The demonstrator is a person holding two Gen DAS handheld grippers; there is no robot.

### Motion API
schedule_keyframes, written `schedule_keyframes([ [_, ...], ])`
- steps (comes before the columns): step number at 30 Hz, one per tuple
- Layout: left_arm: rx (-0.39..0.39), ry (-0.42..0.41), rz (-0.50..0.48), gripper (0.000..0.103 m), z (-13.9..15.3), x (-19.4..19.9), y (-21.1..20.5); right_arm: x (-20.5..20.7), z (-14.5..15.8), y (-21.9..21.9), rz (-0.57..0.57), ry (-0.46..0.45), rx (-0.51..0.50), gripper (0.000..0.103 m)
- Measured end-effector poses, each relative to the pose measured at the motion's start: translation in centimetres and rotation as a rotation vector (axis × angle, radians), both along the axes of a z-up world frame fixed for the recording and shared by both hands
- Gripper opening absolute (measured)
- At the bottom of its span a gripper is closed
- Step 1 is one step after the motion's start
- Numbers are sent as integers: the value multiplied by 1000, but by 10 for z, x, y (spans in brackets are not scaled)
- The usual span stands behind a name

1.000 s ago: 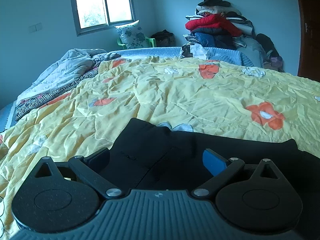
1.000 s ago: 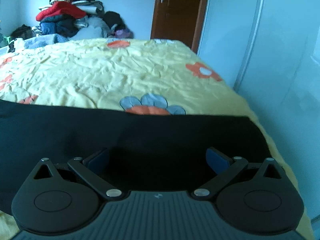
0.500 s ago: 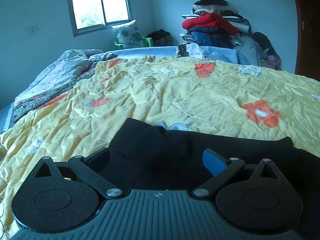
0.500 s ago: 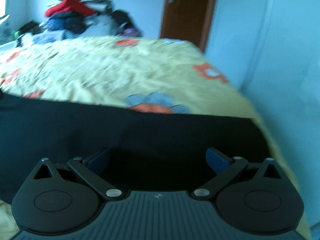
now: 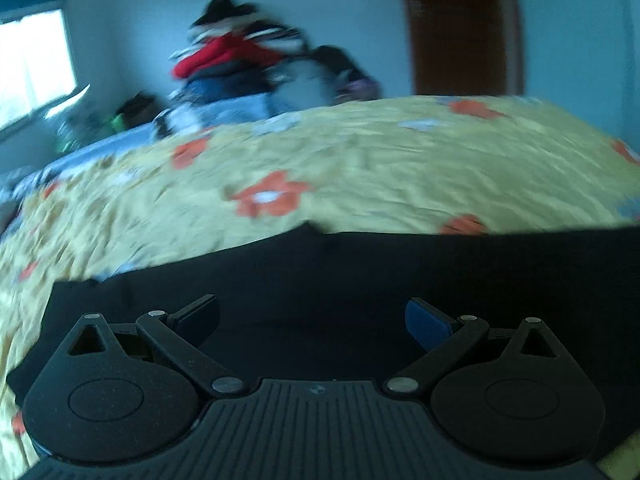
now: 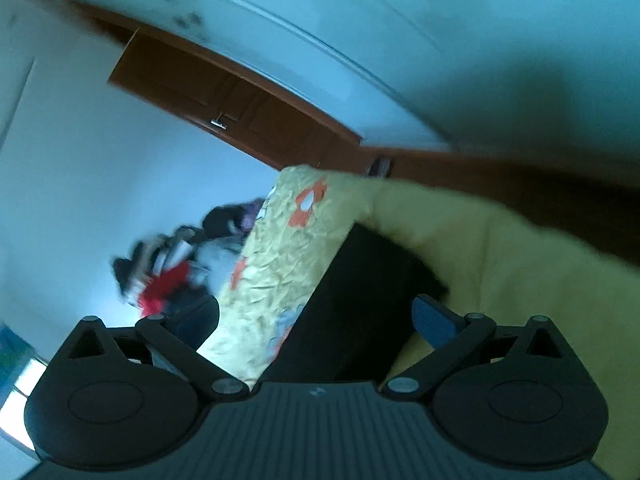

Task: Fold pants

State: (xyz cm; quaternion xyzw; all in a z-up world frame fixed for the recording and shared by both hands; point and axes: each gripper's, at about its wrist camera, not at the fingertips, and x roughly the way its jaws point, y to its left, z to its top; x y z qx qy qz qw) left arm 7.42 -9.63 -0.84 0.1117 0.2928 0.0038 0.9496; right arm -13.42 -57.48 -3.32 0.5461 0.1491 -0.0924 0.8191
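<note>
Pants flat beneath open tools

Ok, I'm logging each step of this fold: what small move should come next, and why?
Probably level the right tongs and lower them onto the black pants. Both tongs are open and grip nothing; the right view is rolled hard sideways, while the left tongs sit over the pants lying flat on the yellow bedspread.
</note>
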Motion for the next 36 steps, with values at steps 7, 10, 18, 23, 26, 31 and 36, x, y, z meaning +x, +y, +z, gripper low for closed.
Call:
schedule_keyframes([
  [7,51,-7,-82,101,-8,-10,-15,25,-17,18,55,93,-20,103],
  [10,27,12,-84,101,-7,-6,-10,45,-16,21,44,100,-93,103],
  [18,-129,177,-213,101,-13,3,-10,92,-28,10,83,170,-229,11],
  [23,-137,162,-187,100,-14,4,-3,86,-12,18,103,96,-260,8],
  [26,-146,79,-103,101,0,4,15,88,14,37,150,-14,-257,8],
  [31,-146,-12,66,102,18,6,58,121,53,100,329,-157,-290,8],
  [36,-136,-33,226,102,22,12,100,175,59,200,594,-207,-315,8],
])
